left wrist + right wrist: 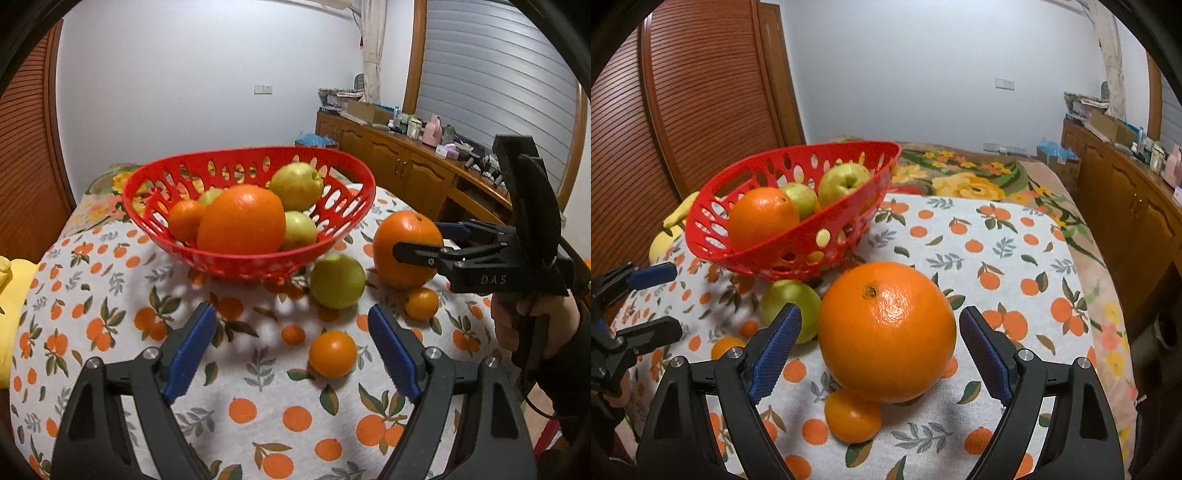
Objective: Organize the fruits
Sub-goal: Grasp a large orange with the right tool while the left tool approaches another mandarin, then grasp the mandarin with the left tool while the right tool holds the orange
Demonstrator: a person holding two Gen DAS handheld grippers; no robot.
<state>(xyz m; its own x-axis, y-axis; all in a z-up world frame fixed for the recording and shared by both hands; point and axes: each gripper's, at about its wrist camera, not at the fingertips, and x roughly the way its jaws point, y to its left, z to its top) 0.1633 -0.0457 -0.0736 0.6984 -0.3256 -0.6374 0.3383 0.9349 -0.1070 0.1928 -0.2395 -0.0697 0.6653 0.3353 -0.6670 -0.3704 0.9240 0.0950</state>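
A red basket [347, 162] [713, 236] on the patterned cloth holds a large orange [242, 219], a small orange [184, 223] and green apples [295, 184]. On the cloth beside it lie a big orange [404, 251] [886, 332], a green apple [338, 280] [790, 306] and two small oranges [332, 354] [422, 303] [852, 417]. My right gripper [881, 354] [417, 240] is open, its fingers on either side of the big orange without touching. My left gripper [291, 350] [655, 302] is open and empty, above the cloth just left of a small orange.
A yellow cloth [11, 295] lies at the table's left edge. A wooden sideboard [406, 162] with clutter runs along the right wall. A slatted wooden door [701, 92] stands behind the basket. A floral blanket [979, 177] covers the far side.
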